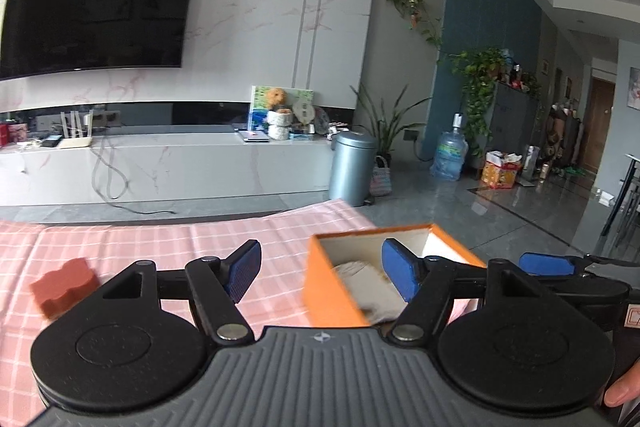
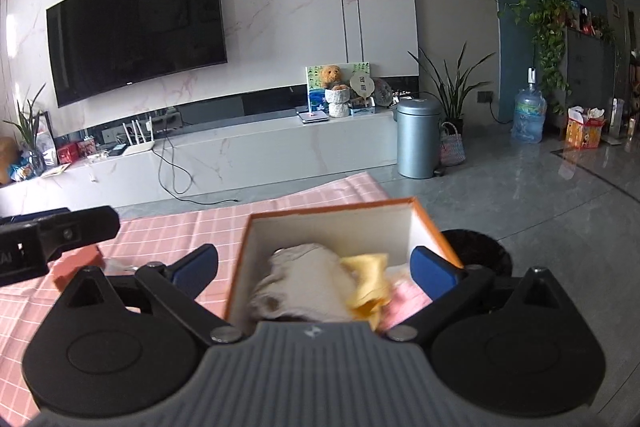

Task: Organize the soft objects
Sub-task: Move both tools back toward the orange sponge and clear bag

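Orange box (image 2: 336,223) of cloths between open right tongs (image 2: 316,269), nothing gripped

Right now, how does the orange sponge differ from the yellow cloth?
The orange sponge lies out on the pink checked tablecloth; the yellow cloth sits inside the orange box. The sponge is a firm block with wavy edges; the cloth is crumpled. The sponge lies alone; the cloth is packed between a beige cloth and a pink one. Neither is gripped.
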Demonstrator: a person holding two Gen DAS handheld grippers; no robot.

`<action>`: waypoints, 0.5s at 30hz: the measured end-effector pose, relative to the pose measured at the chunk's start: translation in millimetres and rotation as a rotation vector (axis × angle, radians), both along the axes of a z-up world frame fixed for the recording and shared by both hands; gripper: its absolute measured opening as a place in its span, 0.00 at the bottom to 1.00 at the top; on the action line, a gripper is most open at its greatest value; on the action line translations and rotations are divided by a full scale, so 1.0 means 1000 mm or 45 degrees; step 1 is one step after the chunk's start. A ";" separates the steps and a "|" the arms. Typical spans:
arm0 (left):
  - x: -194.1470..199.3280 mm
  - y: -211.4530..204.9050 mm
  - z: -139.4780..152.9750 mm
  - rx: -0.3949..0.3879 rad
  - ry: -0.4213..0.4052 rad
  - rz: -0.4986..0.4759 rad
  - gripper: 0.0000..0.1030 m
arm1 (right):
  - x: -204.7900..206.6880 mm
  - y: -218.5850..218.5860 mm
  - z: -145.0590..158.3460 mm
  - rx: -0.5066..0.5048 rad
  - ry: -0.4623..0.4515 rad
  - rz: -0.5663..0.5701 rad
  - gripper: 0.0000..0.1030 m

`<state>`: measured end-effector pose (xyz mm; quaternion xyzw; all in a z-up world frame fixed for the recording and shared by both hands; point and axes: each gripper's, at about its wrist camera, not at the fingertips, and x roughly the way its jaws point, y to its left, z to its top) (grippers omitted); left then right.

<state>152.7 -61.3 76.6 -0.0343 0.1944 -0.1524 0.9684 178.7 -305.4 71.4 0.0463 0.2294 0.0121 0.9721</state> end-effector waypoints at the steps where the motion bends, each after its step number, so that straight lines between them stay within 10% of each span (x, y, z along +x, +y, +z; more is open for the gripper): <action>1: -0.004 0.005 -0.002 0.001 0.004 0.010 0.79 | -0.005 0.005 -0.002 0.005 -0.003 0.004 0.97; 15: -0.046 0.064 -0.046 0.015 0.018 0.239 0.77 | -0.049 0.084 -0.028 0.097 -0.050 0.186 0.97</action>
